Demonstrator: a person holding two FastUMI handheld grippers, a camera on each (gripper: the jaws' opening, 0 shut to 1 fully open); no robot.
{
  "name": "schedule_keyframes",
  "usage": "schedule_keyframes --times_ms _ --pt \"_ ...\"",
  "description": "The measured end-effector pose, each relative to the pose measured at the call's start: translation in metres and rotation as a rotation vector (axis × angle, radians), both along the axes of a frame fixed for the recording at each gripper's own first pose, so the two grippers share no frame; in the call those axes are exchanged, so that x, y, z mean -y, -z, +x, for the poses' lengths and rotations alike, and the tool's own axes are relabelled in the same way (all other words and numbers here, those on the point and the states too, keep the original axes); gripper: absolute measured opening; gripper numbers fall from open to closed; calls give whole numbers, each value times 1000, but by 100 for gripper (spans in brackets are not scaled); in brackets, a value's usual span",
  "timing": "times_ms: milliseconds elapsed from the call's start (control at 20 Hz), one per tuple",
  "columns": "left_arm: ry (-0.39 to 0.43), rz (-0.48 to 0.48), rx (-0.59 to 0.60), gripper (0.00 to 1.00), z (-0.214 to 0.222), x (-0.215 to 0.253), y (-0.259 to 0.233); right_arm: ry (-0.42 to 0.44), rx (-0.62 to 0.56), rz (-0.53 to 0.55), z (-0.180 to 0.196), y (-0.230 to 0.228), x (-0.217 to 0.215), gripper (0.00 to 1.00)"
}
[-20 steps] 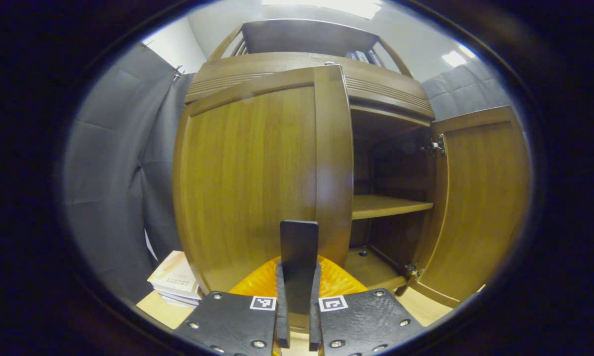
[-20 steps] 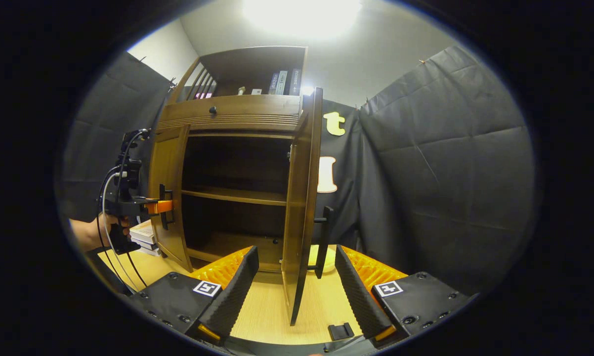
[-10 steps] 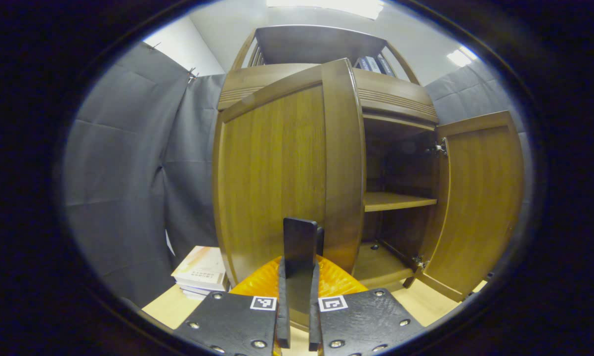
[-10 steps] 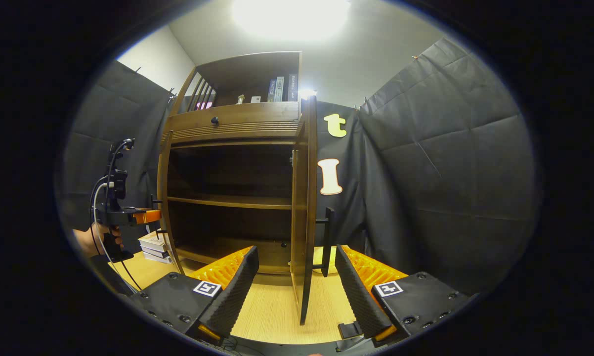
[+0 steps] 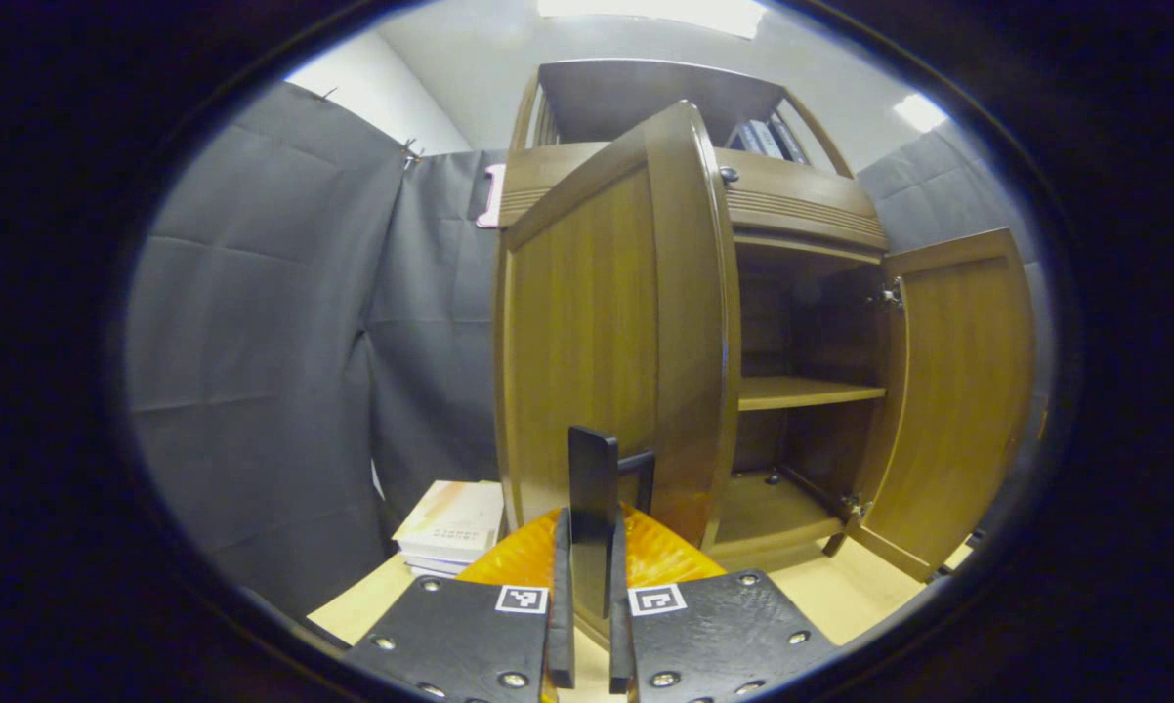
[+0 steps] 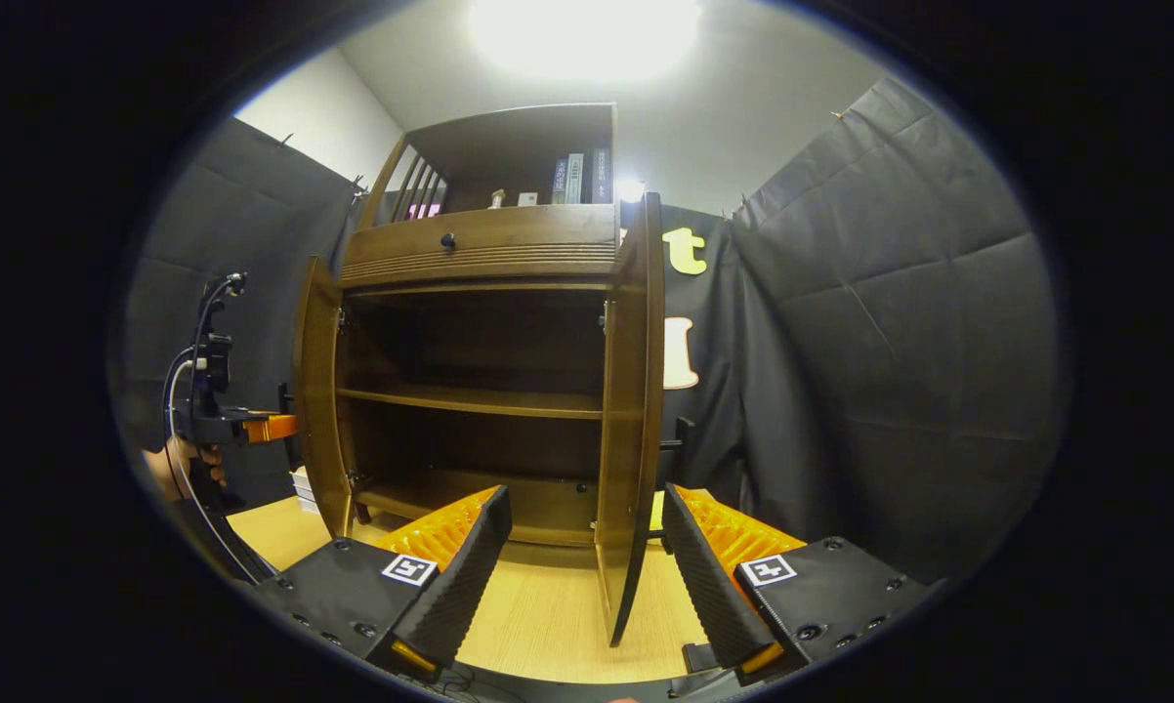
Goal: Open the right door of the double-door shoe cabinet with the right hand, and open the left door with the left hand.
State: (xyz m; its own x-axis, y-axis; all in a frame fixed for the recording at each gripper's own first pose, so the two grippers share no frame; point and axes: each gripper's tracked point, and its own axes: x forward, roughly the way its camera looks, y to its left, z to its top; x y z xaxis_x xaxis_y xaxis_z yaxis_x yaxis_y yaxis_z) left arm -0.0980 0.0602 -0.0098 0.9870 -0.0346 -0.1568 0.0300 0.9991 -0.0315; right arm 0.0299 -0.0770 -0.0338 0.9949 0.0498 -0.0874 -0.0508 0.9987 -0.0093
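Shoe cabinet [image 6: 480, 244] stands on the light wooden bench [image 6: 548, 625] with both doors swung out. In the right gripper view the left door [image 6: 315, 400] stands out from its hinge side, the right door [image 6: 631, 410] is seen nearly edge-on, and the dark interior with its middle shelf [image 6: 470, 398] lies bare between them.

In the left gripper view the left gripper [image 5: 587, 625] has its jaws pinching the black handle [image 5: 592, 488] of the left door [image 5: 607, 332], which rises just ahead of the camera; a stack of books [image 5: 450, 522] lies on the bench beside the cabinet's foot. From the right gripper view the same gripper [image 6: 255, 426] shows at that door's outer face, held by a hand [image 6: 182, 467].

The right gripper [image 6: 582, 566] has its jaws spread wide, straddling the lower edge of the right door without touching it. Books [image 6: 577, 178] stand in the open top shelf above a drawer knob [image 6: 447, 240].
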Motion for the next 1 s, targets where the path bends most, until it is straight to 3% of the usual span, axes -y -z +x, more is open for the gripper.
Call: schedule_keyframes --times_ms 600,1000 --pt "-98 24 6 15 -11 -14 -4 -57 -3 0 0 1 -21 96" --pt "-209 77 13 14 -16 -23 -3 -79 -7 11 2 2 -29 97"
